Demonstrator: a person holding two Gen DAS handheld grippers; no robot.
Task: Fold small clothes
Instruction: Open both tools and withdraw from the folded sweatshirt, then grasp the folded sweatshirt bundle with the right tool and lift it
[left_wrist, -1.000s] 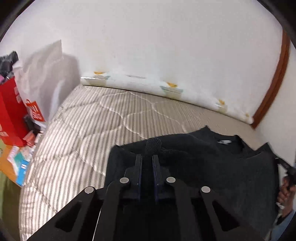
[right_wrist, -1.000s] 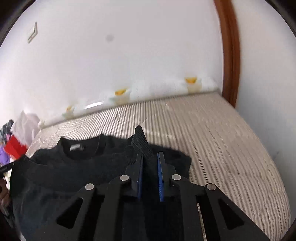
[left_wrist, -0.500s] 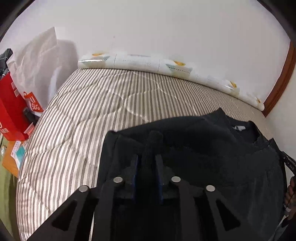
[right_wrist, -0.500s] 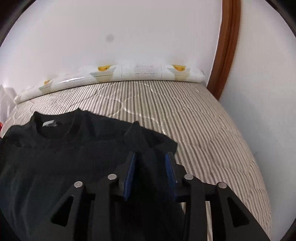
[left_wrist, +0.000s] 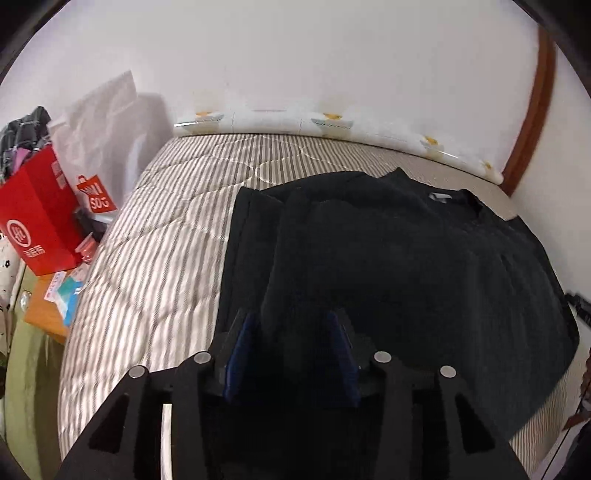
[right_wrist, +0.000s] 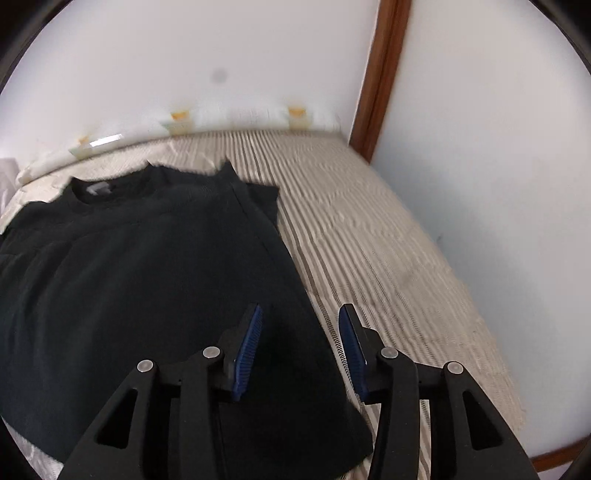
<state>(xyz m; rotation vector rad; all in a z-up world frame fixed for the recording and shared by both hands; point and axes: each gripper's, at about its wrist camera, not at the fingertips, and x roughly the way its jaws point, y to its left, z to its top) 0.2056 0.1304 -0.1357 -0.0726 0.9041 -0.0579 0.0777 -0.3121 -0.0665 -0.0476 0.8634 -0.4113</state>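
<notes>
You are holding both grippers, left gripper (left_wrist: 291, 332) and right gripper (right_wrist: 301, 332), parted and gripping nothing, jaws having just been opening, above the black shirt (right_wrist: 147, 266) lying flat on the striped bed (right_wrist: 369, 240).

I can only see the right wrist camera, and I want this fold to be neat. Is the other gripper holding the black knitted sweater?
Observer: No. The left gripper has just been opening. Its jaws stand apart over the black knitted sweater and are not pinching it.
Operator: What is next to the bed on that side?
Observer: A red paper carrier bag with white print stands beside the striped quilted mattress, with a white plastic bag behind it against the wall.
</notes>
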